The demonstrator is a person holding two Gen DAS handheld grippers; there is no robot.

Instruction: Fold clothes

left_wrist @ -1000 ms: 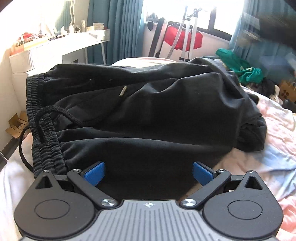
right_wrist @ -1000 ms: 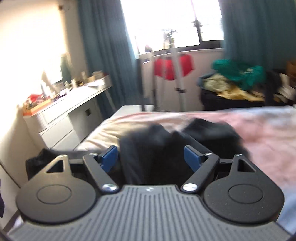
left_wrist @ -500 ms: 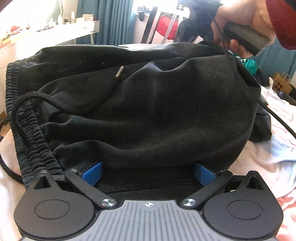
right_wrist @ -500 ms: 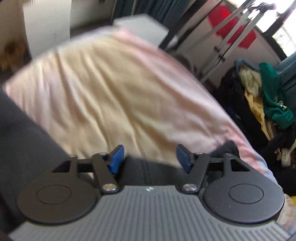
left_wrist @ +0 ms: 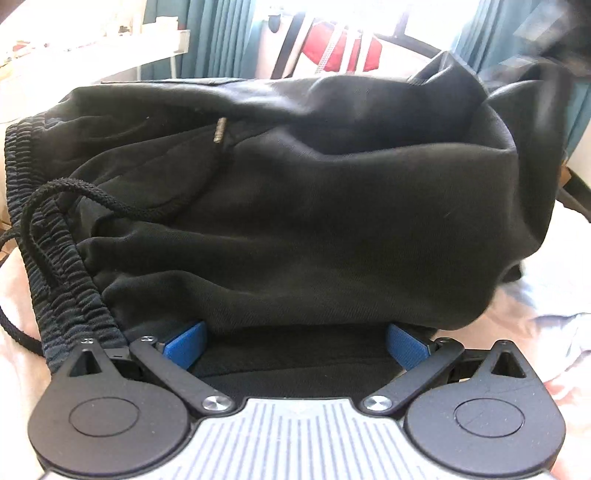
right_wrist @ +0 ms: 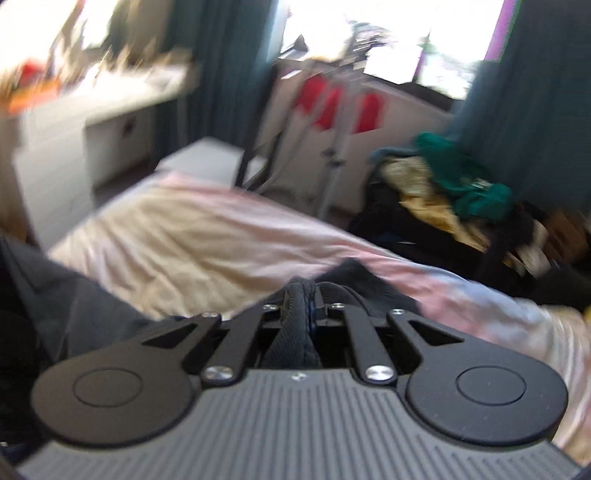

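A lived-in bedroom in a home is showing here. A bed (right_wrist: 221, 236) with a rumpled pink and cream sheet is stretching ahead of the right tool, and black trousers (left_wrist: 295, 206) are lying on it just ahead of the left tool. Teal curtains (right_wrist: 229, 62) are hanging at a bright window (right_wrist: 399, 33) at the far end. A white desk (right_wrist: 110, 110) crowded with small items is standing ahead to the left. A drying rack (right_wrist: 332, 122) with red clothes is standing beyond the bed's far end, and a heap of clothes (right_wrist: 461, 192), green and yellow among them, is piling up ahead to the right
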